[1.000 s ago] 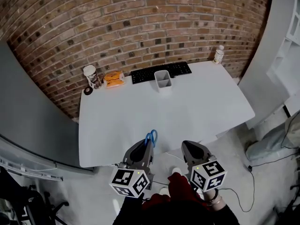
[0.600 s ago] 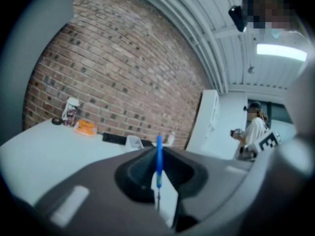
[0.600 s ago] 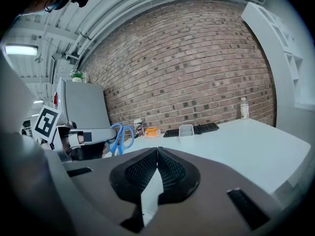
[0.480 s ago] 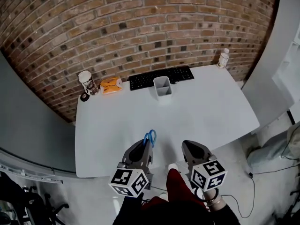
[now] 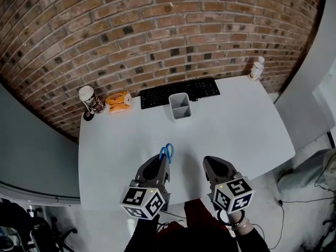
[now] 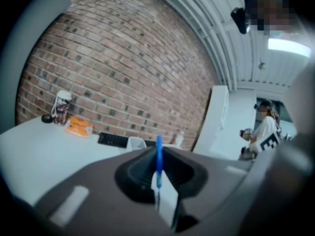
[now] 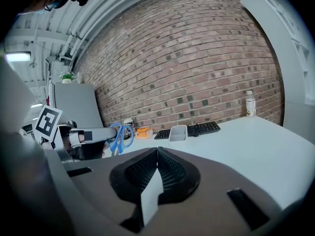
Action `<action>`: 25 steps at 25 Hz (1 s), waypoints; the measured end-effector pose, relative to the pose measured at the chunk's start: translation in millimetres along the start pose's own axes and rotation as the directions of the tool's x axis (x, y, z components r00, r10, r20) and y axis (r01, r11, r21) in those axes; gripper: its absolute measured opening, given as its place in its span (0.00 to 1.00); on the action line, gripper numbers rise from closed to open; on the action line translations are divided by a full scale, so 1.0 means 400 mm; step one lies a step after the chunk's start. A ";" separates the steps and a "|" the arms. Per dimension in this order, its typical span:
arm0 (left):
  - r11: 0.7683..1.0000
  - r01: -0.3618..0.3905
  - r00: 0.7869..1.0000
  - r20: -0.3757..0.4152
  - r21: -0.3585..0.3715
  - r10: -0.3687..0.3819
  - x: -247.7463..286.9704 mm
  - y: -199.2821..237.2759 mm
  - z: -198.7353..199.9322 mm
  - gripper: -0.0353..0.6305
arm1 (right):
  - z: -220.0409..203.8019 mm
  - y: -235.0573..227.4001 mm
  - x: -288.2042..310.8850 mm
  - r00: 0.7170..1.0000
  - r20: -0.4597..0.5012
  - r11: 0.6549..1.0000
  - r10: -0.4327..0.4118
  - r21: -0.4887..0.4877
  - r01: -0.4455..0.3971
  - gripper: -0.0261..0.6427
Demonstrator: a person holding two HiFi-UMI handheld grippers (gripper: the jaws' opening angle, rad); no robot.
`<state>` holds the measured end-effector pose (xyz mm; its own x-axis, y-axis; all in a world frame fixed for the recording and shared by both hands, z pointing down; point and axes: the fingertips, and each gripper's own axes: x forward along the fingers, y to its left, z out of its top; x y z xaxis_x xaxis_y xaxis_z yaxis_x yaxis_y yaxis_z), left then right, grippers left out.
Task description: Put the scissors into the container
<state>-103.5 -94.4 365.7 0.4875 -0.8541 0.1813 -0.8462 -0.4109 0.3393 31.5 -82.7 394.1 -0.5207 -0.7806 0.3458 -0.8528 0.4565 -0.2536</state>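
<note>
While the left gripper (image 5: 164, 160) pinches the scissors (image 5: 167, 151) near the table's (image 5: 241, 125) front edge, the right gripper (image 5: 209, 164) is shut, empty; the container (image 5: 179, 108) sits by the back edge.

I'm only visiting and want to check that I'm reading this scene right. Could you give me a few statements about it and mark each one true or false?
1. The left gripper is shut on the blue scissors. True.
2. The grey container stands just in front of the black keyboard. True.
3. The scissors already lie in the container. False: no scissors are in the container; the left gripper holds them.
4. The right gripper also grips something. False: its jaws are together with nothing between them.
5. An orange packet lies between the cup and the keyboard. True.
</note>
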 end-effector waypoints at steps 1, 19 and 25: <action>1.000 -0.003 1.000 -0.003 -0.001 0.003 0.019 0.006 0.002 0.09 | 0.004 -0.012 0.014 1.000 -0.005 1.000 0.003 0.002 -0.003 0.05; 0.998 -0.029 0.998 -0.061 -0.054 0.026 0.331 0.091 0.017 0.09 | 0.073 -0.198 0.259 0.996 -0.078 0.999 0.038 0.003 -0.038 0.05; 0.997 -0.015 0.998 -0.068 -0.079 0.010 0.416 0.113 0.026 0.09 | 0.076 -0.238 0.335 0.993 -0.104 0.999 0.051 0.006 -0.051 0.05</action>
<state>-62.7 -258.4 401.7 0.4928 -0.8342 0.2474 -0.8338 -0.3714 0.4085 44.1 -243.9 436.9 -0.5649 -0.7077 0.4244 -0.8251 0.4928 -0.2763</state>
